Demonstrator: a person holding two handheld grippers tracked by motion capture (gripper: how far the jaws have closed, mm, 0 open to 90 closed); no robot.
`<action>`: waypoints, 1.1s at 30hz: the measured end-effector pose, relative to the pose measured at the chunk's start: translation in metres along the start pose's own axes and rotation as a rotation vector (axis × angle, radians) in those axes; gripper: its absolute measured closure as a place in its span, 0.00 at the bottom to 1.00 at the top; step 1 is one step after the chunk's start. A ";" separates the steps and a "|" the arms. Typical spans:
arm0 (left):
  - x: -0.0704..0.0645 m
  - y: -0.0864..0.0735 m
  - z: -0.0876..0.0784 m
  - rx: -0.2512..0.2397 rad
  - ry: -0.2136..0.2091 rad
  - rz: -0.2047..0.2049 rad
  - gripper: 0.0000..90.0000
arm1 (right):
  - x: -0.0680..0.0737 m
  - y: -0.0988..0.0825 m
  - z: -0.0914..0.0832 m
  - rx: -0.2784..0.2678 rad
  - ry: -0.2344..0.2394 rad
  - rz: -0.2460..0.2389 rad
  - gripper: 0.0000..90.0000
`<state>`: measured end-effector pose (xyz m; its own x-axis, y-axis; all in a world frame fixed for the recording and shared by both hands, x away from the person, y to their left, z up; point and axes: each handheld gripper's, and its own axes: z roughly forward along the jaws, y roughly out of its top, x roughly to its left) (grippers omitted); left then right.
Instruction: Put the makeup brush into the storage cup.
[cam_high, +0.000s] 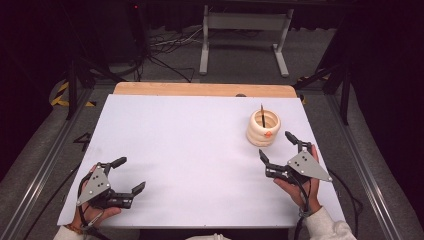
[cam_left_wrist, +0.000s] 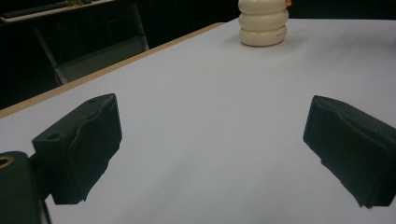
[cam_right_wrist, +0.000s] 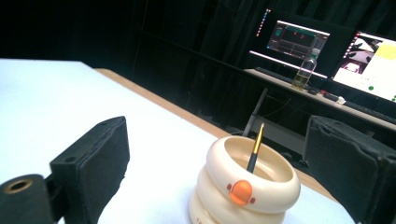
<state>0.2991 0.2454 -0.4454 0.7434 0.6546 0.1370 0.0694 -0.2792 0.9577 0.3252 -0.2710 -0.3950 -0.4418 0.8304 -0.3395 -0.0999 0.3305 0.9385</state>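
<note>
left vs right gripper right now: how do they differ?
The left gripper sits at the near left of the table, far from the holder; the right gripper sits just beside the holder. The right gripper's jaws frame the holder and its pen in its own view; the left gripper's jaws frame bare table. Both are open, empty and hand-held.
</note>
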 end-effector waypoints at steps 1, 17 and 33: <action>0.000 0.000 0.000 0.001 0.001 0.002 0.06 | 0.001 -0.001 -0.001 0.002 0.002 -0.001 0.08; 0.000 0.000 0.000 -0.003 0.003 0.004 0.06 | 0.003 -0.013 -0.012 0.036 0.011 -0.034 0.06; -0.001 0.000 0.000 0.002 -0.005 0.006 0.06 | 0.006 -0.025 -0.020 0.085 0.063 -0.081 0.02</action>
<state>0.2989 0.2449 -0.4458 0.7470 0.6496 0.1416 0.0665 -0.2849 0.9563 0.3076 -0.2833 -0.4194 -0.4906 0.7705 -0.4070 -0.0626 0.4347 0.8984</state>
